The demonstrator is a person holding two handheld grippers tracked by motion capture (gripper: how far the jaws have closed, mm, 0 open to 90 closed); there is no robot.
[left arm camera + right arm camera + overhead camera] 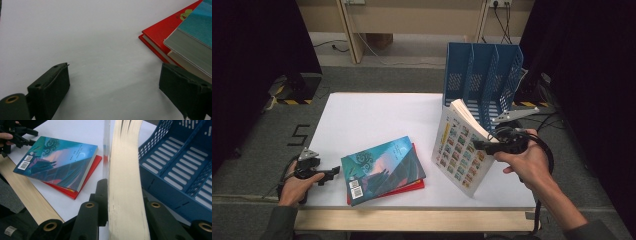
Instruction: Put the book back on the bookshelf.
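A thick white book (459,152) with a grid of small pictures on its cover stands tilted on its lower corner at the right of the white table (372,115). My right gripper (484,145) is shut on its page edge; in the right gripper view the cream page block (125,157) fills the gap between the jaws of that gripper (123,192). A teal book (382,167) lies on a red book (414,186) near the front edge. My left gripper (324,175) rests just left of them, open and holding nothing (113,75), with the corner of the teal book (197,22) by one jaw.
A blue slotted file rack (482,75) stands at the table's back right, just behind the held book, and shows close by in the right gripper view (180,165). A wooden strip (412,217) runs along the table's front edge. Black curtains hang at both sides.
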